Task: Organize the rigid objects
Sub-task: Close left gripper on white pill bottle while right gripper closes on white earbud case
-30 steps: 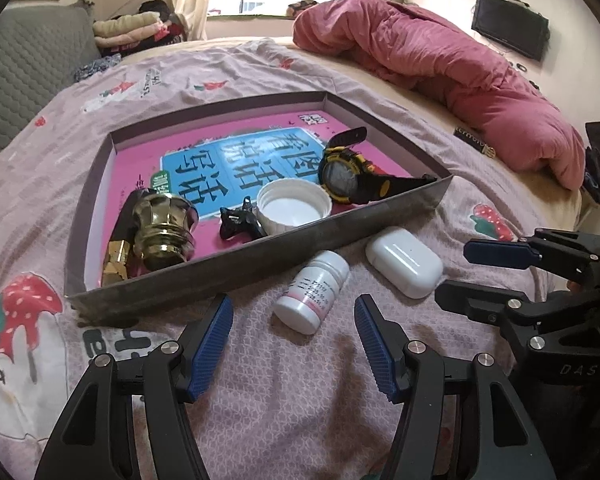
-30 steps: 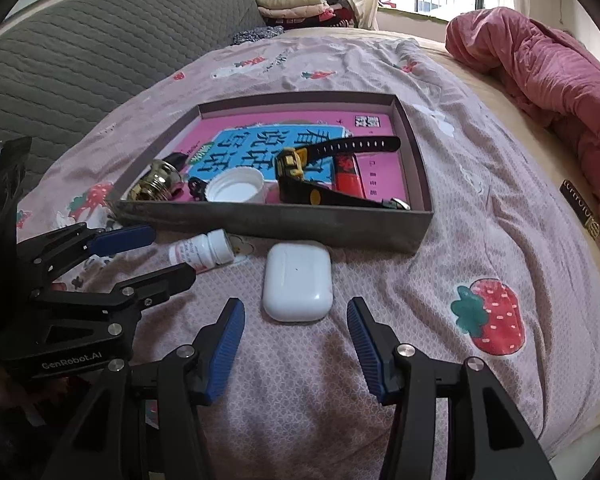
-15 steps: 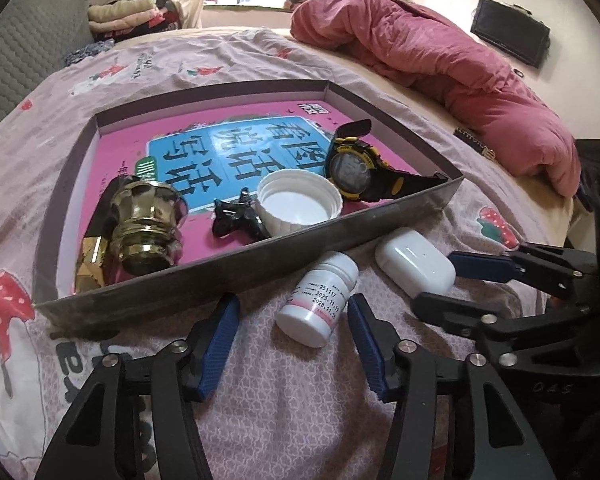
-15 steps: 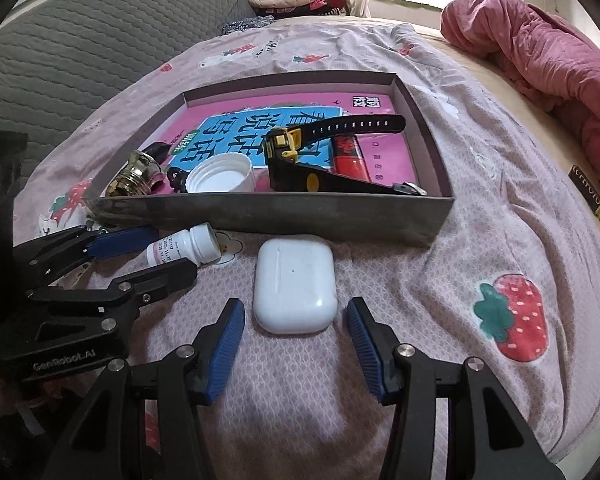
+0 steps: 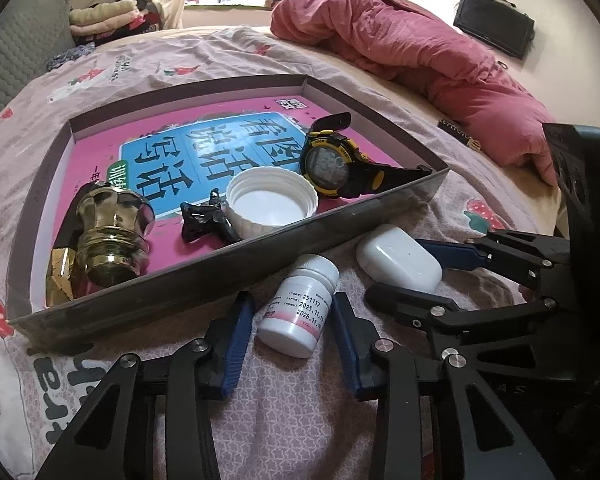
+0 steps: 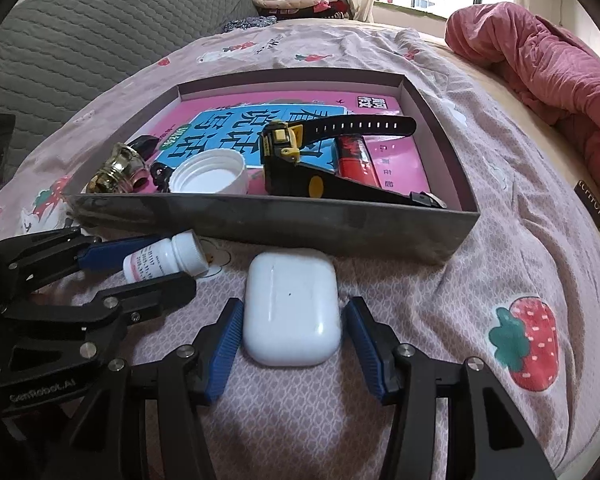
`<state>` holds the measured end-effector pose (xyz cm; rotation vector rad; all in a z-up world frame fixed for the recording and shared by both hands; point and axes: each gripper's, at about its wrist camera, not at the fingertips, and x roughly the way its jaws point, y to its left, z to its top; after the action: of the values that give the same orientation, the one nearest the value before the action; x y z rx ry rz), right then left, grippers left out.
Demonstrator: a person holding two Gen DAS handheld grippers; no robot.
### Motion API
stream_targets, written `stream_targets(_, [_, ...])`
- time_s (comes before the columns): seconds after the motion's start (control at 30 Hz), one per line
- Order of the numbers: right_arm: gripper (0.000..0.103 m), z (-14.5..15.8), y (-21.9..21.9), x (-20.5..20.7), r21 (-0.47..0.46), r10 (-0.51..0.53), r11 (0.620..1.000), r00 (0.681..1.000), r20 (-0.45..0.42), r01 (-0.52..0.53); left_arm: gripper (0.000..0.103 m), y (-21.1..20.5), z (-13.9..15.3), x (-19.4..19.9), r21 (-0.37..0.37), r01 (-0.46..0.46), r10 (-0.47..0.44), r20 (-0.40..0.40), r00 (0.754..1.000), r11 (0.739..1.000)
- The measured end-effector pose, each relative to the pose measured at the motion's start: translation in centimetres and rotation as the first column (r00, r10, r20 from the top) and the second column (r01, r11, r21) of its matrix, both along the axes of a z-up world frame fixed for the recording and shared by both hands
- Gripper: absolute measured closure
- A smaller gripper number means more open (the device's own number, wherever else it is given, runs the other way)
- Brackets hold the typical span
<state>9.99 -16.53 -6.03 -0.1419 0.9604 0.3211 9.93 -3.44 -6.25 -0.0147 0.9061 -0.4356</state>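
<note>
Over the past second the left gripper [image 5: 294,320] was closing around the pill bottle [image 5: 300,304] lying on the bed beside the tray [image 5: 220,268], not yet clamped, while the right gripper [image 6: 290,344] had sunk, jaws apart, astride the white earbud case [image 6: 291,306], so both looked ready for lifting into the tray.

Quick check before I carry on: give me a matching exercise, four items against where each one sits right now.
1. pill bottle
2. earbud case
3. watch
4. white lid

A. in the tray, strap leaning over the front wall
B. on the bedspread, between the right gripper's pads
C. in the tray, open side up
D. on the bedspread, between the closing left gripper's pads

Pairs: 1-D, 2-B, 3-A, 4-C
</note>
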Motion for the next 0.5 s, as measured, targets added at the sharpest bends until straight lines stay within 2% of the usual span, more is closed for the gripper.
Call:
stream_targets(0.07, [0.05, -0.11, 0.09, 0.03, -0.008, 0.005, 1.0, 1.0, 0.008, -0.005, 0.064, -0.07, -0.16, 0.08, -0.001, 0.003, -0.003, -0.002, 1.0, 1.0])
stream_targets(0.17, [0.058, -0.07, 0.29, 0.0, -0.01, 0.022, 1.0, 1.0, 0.014, -0.022, 0.064, -0.32, -0.21, 0.09, 0.002, 0.016, -0.016, 0.0, 1.0, 1.0])
stream_targets(0.27, [0.059, -0.01, 0.15, 0.12, 0.005, 0.024, 1.0, 1.0, 0.01, -0.024, 0.067, -0.57, -0.15, 0.15, 0.007, 0.025, -0.025, 0.005, 1.0, 1.0])
stream_targets(0.4, [0.059, 0.3, -0.2, -0.1, 0.022, 0.02, 1.0, 1.0, 0.009, -0.021, 0.076, -0.69, 0.04, 0.18, 0.006, 0.03, -0.03, 0.01, 1.0, 1.0])
stream_targets(0.5, [0.059, 0.61, -0.49, -0.61, 0.027, 0.022, 0.999, 1.0, 0.006, -0.023, 0.076, -0.46, 0.23, 0.27, -0.025, 0.031, -0.031, 0.001, 1.0, 0.999])
